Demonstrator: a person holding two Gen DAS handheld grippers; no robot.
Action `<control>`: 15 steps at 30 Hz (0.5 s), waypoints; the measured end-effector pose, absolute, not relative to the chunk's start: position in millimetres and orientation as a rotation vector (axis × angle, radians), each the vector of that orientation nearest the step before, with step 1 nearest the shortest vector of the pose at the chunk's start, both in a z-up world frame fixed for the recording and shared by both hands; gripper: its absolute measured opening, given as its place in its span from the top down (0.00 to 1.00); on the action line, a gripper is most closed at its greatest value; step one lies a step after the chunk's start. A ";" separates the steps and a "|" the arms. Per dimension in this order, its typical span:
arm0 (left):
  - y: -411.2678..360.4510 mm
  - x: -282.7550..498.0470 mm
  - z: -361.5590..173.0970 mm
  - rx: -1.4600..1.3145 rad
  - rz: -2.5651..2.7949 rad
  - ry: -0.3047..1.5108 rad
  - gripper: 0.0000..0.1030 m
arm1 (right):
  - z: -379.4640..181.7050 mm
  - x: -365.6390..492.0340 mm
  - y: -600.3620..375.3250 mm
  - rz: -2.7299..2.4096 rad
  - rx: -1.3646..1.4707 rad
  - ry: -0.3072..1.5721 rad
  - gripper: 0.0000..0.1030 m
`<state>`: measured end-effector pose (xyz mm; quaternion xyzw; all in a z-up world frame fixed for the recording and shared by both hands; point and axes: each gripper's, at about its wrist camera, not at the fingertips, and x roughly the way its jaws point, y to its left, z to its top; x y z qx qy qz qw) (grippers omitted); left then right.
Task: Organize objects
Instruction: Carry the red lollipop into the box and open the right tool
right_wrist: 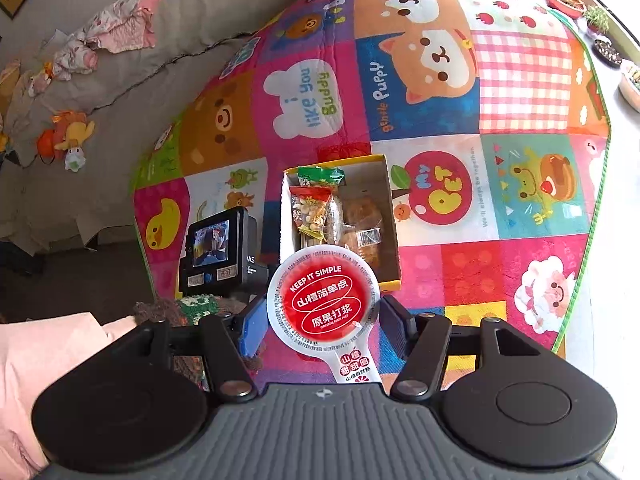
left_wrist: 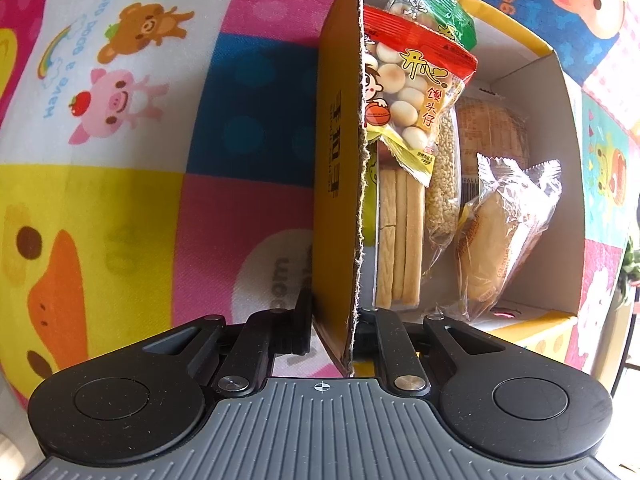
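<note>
Between right fingers, lid, "KEEP IT SIMPLE"

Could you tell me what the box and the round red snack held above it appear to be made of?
Box: corrugated cardboard, by its ragged fibrous cut edge; printed yellow outside, plain white inside. Round red snack: probably a plastic cup under a glossy printed peel-off film lid, judging by its sheen and pull tab.

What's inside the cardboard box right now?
The cardboard box holds a red snack bag, a green packet, biscuit sticks, a grain bar and wrapped pastries. Anything beneath them is covered.
</note>
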<state>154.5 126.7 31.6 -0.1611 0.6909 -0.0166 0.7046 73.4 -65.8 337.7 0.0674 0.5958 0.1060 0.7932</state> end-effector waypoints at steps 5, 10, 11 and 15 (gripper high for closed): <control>129.6 152.0 30.4 -0.360 -0.042 1.534 0.86 | 339.7 101.5 -74.1 0.170 0.266 1.257 0.42; 130.6 151.4 29.6 -0.360 -0.041 1.530 0.85 | 337.2 133.3 -77.0 0.141 0.376 1.242 0.42; 130.5 151.5 29.4 -0.363 -0.040 1.530 0.85 | 337.0 139.6 -75.9 0.135 0.374 1.231 0.42; 128.4 149.3 29.0 -0.370 -0.035 1.531 0.85 | 334.5 163.4 -75.6 0.124 0.386 1.155 0.40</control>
